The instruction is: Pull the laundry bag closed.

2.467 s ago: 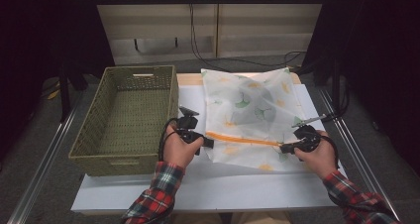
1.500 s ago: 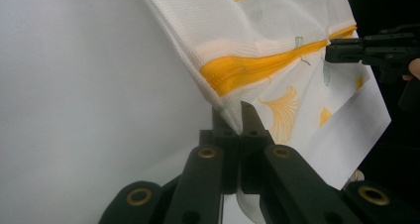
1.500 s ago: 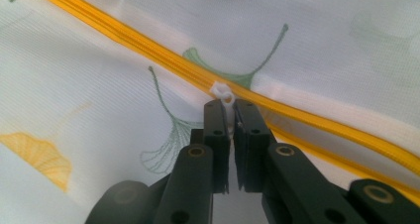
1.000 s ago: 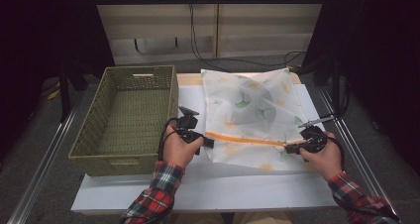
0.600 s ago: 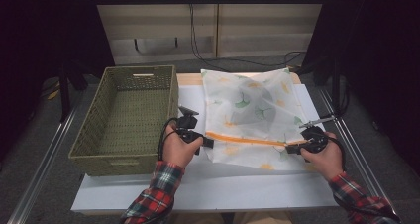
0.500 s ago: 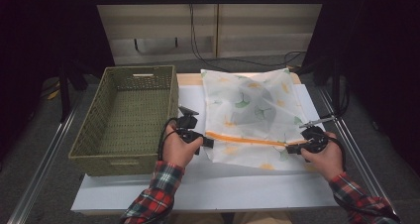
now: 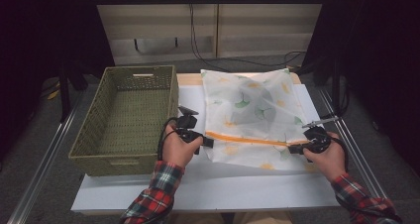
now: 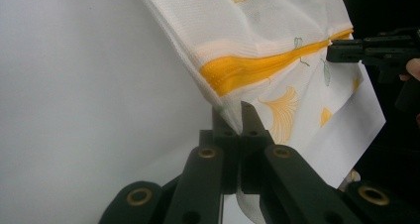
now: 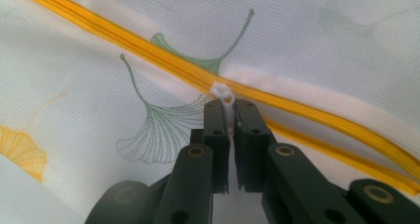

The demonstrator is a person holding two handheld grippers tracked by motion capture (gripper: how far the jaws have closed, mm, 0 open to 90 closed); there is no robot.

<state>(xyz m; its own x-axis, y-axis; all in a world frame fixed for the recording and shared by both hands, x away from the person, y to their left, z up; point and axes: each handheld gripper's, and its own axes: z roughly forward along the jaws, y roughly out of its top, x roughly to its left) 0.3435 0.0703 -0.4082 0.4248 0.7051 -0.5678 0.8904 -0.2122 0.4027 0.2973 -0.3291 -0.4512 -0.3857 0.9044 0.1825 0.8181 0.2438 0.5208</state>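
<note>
A white mesh bag [image 7: 252, 105] printed with green and yellow leaves lies flat on the white table [image 7: 223, 184], with an orange zipper [image 7: 247, 138] across its near part. My left gripper [image 7: 208, 142] is shut on the bag's left edge at the zipper's end; in the left gripper view my left gripper [image 8: 232, 120] pinches the fabric just below the orange zipper [image 8: 257, 70]. At the zipper's right end, my right gripper [image 7: 292, 148] is shut. In the right gripper view my right gripper [image 9: 229, 105] clamps the white zipper pull [image 9: 222, 92].
An olive woven basket [image 7: 171, 97] stands on the table's left part, close to my left hand. The other gripper [image 8: 369, 49] shows at the far end of the zipper in the left gripper view. Cables run along the floor behind the table.
Since the earliest frame my right gripper has shifted slightly to the right along the zipper. Over the last second both hands have kept still.
</note>
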